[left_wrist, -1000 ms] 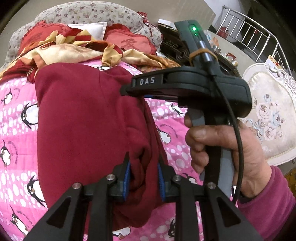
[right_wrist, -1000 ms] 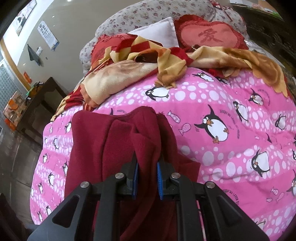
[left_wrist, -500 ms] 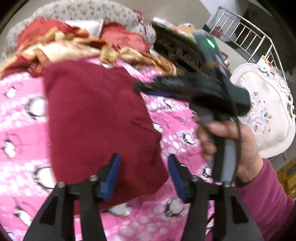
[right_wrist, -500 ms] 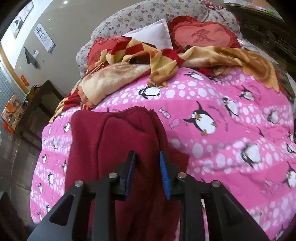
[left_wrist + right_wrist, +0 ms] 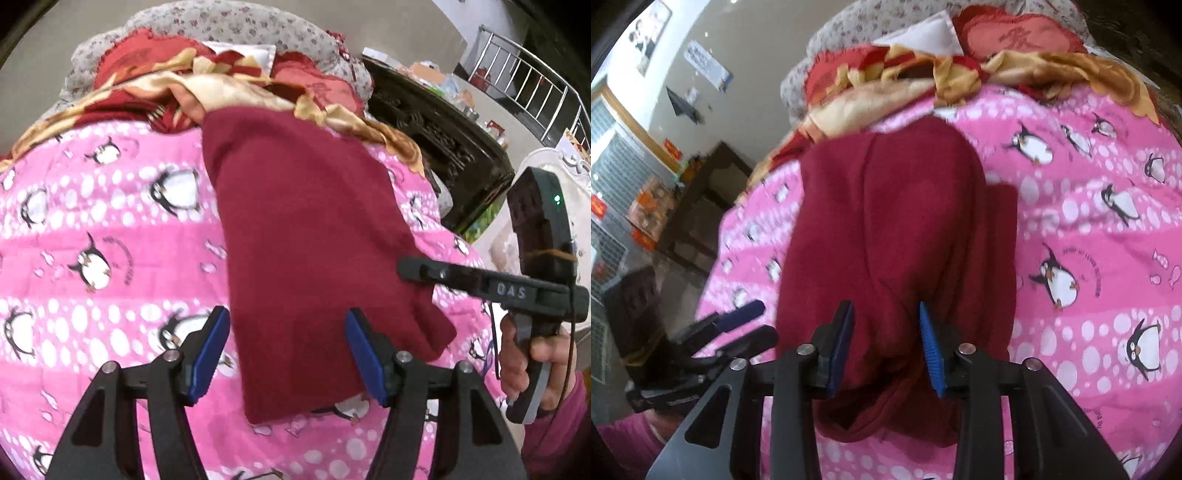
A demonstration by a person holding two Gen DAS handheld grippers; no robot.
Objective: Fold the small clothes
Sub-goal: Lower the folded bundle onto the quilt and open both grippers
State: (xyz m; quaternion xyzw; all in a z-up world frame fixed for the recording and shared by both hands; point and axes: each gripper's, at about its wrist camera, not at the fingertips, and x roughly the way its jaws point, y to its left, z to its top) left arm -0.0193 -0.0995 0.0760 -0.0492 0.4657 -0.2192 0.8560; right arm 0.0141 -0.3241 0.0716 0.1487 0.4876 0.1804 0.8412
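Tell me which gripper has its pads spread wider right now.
The left gripper: its pads straddle the maroon garment, while the right gripper shows a narrower gap.

Dark red garment (image 5: 314, 229) of soft, matt fleecy cloth, pink penguin-print quilt (image 5: 110, 229) of smooth quilted fabric, left claw (image 5: 288, 354) in matt black plastic with blue ribbed pads (image 5: 207, 350) and shiny metal screws, glossy satin blanket (image 5: 1052, 66), dark carved wooden cabinet (image 5: 436, 147)
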